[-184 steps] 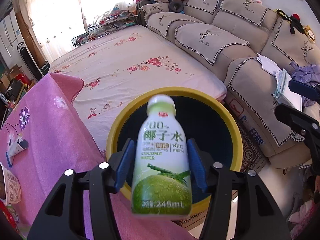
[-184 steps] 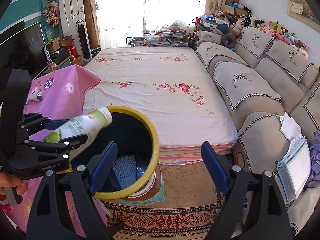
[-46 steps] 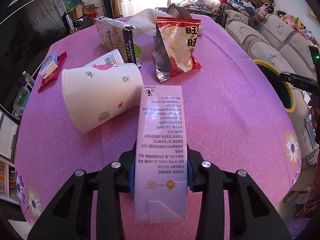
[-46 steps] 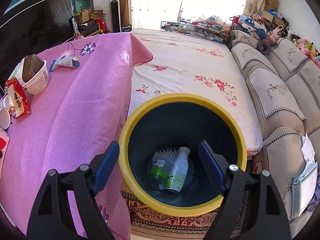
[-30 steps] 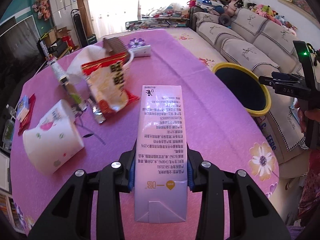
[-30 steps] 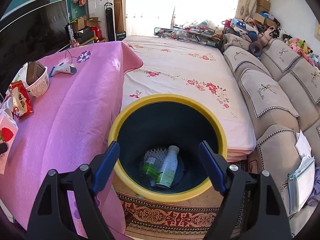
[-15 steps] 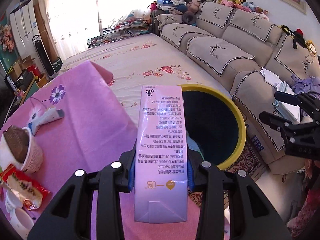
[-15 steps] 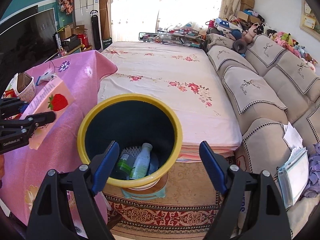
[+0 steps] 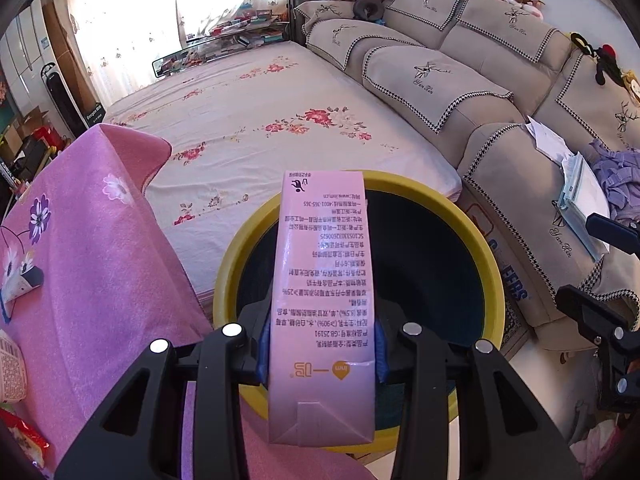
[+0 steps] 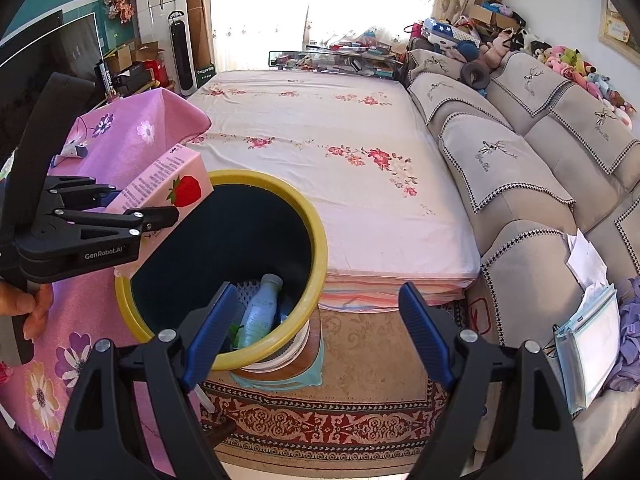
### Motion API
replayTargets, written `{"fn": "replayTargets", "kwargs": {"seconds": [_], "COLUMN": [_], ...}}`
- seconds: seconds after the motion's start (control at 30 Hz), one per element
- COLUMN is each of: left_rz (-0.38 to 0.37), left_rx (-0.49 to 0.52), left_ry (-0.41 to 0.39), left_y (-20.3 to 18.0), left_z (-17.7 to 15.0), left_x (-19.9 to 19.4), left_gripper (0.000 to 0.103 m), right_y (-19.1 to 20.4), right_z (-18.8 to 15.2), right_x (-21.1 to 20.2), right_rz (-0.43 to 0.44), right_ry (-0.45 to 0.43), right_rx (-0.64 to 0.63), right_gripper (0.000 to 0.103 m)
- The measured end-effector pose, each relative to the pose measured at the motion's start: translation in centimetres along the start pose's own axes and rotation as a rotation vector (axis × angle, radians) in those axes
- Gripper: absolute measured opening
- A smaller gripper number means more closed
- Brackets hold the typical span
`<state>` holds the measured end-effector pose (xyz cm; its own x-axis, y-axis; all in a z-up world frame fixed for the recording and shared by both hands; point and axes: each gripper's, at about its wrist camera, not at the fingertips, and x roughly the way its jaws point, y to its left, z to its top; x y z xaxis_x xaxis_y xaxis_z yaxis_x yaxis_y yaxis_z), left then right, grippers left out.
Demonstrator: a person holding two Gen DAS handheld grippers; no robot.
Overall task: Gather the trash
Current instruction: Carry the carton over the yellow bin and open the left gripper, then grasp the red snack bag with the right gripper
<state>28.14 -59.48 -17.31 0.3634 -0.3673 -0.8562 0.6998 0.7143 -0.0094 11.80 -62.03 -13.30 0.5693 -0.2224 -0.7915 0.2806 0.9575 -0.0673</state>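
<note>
My left gripper (image 9: 322,344) is shut on a pink milk carton (image 9: 324,280) with a strawberry print, held over the near rim of the yellow-rimmed dark bin (image 9: 496,280). From the right wrist view the carton (image 10: 168,192) juts over the bin's left rim (image 10: 320,240), clamped in the left gripper (image 10: 136,210), with a hand on its handle at the left edge. A coconut-water bottle (image 10: 260,312) and other trash lie at the bin's bottom. My right gripper (image 10: 316,336) stands open with nothing between its blue pads, above the bin's right side and the rug.
A table with a pink flowered cloth (image 10: 68,320) stands left of the bin. Behind the bin lies a low bed with a floral sheet (image 10: 320,140). A grey sofa (image 10: 520,152) runs along the right. A patterned rug (image 10: 320,416) covers the floor under the bin.
My left gripper has carried the carton from over the table to above the bin. The right gripper has drifted right, so the bin now sits further left in its view.
</note>
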Motion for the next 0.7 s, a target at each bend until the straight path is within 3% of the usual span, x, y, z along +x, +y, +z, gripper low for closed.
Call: {"fn": "replayTargets", "kwargs": {"seconds": [0.07,0.13,0.17,0.43,0.6,0.7], "left_rz": [0.009,0.018,0.023,0.000,0.051,0.075], "left_rx": [-0.007,-0.009,-0.006,-0.041,-0.091,-0.174], "left_ry": [0.002,-0.010,-0.022,-0.102,-0.173,-0.197], "left_y": [0.0,0.1,0.2,2.5,6.9,11.1], "left_z": [0.2,0.0,-0.1,-3.5,-9.3,-13.9], "left_x": [0.5,0.3,-0.1,-7.1,-14.4,-18.8], "left_gripper": [0.042,0.068,0.072,0.075,0.080,0.082], "right_y": [-0.1,-0.2,-0.3,1.6,5.0,8.1], "right_z": [0.0,-0.1,-0.1,0.4,1.1,1.7], "right_x": [0.4,0.7,0.8,0.3,-0.5,-1.0], "right_rz": [0.002,0.003,0.004,0.012,0.031,0.061], "right_ry": [0.008,0.014,0.017,0.012,-0.002,-0.015], "right_rx": [0.002,0.003,0.003,-0.026,-0.069,-0.095], "right_gripper": [0.078,0.078,0.078,0.078,0.078,0.078]}}
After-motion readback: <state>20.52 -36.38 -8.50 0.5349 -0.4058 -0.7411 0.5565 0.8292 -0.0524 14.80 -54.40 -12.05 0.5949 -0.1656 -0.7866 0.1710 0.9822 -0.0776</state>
